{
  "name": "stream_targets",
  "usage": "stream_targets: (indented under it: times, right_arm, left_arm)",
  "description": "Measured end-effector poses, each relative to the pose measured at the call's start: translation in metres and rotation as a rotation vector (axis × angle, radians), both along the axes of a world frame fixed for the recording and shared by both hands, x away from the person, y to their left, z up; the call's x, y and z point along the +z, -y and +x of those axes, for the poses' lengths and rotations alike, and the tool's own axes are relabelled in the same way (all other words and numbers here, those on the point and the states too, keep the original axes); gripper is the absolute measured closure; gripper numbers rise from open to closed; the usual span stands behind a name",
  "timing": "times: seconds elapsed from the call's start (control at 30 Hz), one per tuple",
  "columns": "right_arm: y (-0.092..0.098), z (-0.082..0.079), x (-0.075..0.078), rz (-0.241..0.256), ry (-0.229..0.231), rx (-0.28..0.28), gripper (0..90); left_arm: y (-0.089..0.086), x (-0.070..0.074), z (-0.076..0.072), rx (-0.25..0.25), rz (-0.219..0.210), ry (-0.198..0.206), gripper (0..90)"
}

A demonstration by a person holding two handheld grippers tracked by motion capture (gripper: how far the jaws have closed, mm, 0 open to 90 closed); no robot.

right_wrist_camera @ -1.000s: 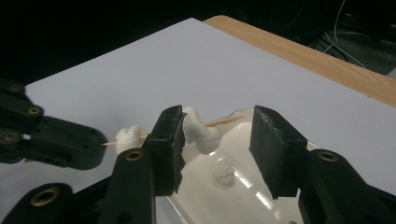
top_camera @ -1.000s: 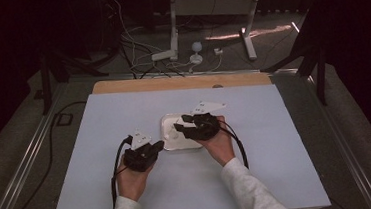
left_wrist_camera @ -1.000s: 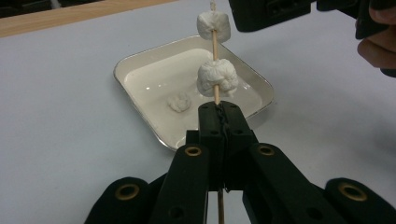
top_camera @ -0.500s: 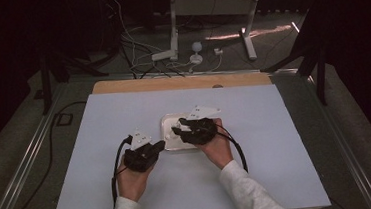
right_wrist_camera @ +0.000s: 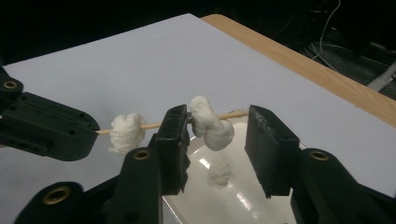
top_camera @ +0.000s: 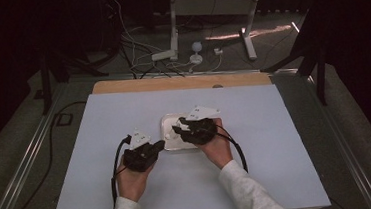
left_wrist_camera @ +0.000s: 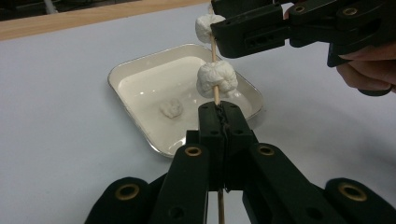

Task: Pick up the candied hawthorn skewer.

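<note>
Left gripper view: left claw (left_wrist_camera: 219,122) pinches stick (left_wrist_camera: 215,95), right claw (right_wrist_camera: 217,135) wide round top marshmallow (right_wrist_camera: 211,122). Hard pull cd snap stick, drop it off tray (left_wrist_camera: 135,67).

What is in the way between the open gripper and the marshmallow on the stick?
Nothing is. The marshmallow on the stick already sits between the open jaws of the right gripper, against one jaw. The left gripper grips the stick's end.
</note>
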State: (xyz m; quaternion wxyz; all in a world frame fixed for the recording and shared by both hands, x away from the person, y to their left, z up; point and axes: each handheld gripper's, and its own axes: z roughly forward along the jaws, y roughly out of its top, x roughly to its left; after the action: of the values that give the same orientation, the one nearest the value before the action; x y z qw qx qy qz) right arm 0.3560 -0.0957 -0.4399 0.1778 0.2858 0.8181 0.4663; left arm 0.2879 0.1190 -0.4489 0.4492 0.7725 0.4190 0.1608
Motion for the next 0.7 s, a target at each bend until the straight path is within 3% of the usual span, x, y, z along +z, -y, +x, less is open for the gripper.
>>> stream_targets:
  times: [0.43,0.7]
  right_arm:
    - [0.0010,-0.0013,-0.0012,0.008,-0.008,0.016,65.8]
    - [0.0068,0.0004,-0.0039,0.080,-0.100,-0.007,49.7]
  left_arm:
    - [0.0008,0.0003,-0.0002,0.001,-0.002,0.006,90.0]
    - [-0.0010,0.0012,-0.0012,0.015,-0.009,0.019,90.0]
